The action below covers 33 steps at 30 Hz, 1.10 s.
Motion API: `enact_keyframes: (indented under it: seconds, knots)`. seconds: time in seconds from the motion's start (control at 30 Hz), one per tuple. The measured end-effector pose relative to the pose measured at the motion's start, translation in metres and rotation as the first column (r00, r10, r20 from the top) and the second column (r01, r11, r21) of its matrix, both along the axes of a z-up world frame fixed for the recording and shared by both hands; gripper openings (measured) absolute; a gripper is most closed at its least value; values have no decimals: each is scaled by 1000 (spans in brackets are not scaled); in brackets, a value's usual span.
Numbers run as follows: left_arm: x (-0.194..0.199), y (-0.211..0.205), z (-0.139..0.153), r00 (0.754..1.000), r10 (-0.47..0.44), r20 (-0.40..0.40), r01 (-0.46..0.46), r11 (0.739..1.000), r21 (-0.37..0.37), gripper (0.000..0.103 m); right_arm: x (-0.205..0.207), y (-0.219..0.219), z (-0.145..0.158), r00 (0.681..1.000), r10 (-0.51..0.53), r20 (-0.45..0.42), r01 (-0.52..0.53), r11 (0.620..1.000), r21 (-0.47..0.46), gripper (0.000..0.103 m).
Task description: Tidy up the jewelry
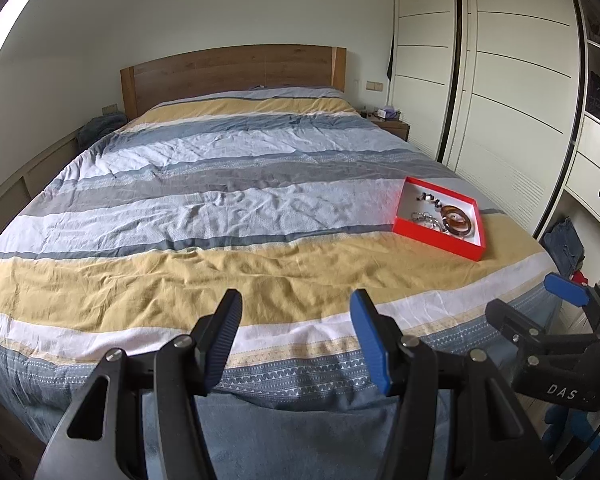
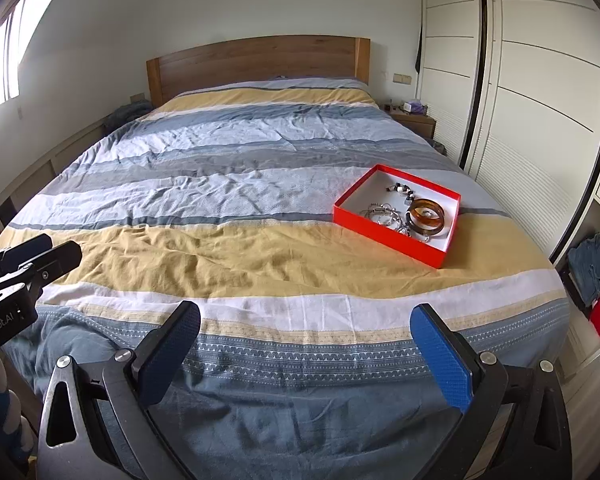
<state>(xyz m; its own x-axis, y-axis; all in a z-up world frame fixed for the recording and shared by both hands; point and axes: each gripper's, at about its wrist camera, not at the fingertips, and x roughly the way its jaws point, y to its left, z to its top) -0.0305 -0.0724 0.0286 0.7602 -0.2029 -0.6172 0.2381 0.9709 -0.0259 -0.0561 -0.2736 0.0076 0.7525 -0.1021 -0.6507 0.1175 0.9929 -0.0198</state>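
Meanwhile both claws — left [image 1: 296,304] and right [image 2: 306,318] — hung wide and empty over the bed's foot, well apart from the red box [image 2: 384,234] holding the jewelry [image 2: 426,216] — best approached slowly from above.

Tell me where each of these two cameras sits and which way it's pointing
Left wrist: on the left gripper, at the foot of the bed, facing the headboard; its open fingers show, with the right gripper at the right edge.
Right wrist: on the right gripper, facing likewise; its open fingers show, with the left gripper's tips at the left edge.
Shared: bed, headboard, wardrobe, red box with bangles.
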Motion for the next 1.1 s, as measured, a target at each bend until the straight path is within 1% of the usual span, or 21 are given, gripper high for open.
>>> enact_keyframes:
  seconds: [0.23, 1.1]
  knots:
    - [3, -2, -7, 1000, -4, -12, 4, 1000, 11, 54, 1, -3, -5, 1000, -8, -4, 8, 1000, 4, 103]
    - [11, -2, -23, 998, -18, -59, 18, 1000, 1, 54, 9, 0, -27, 998, -20, -59, 19, 1000, -6, 103]
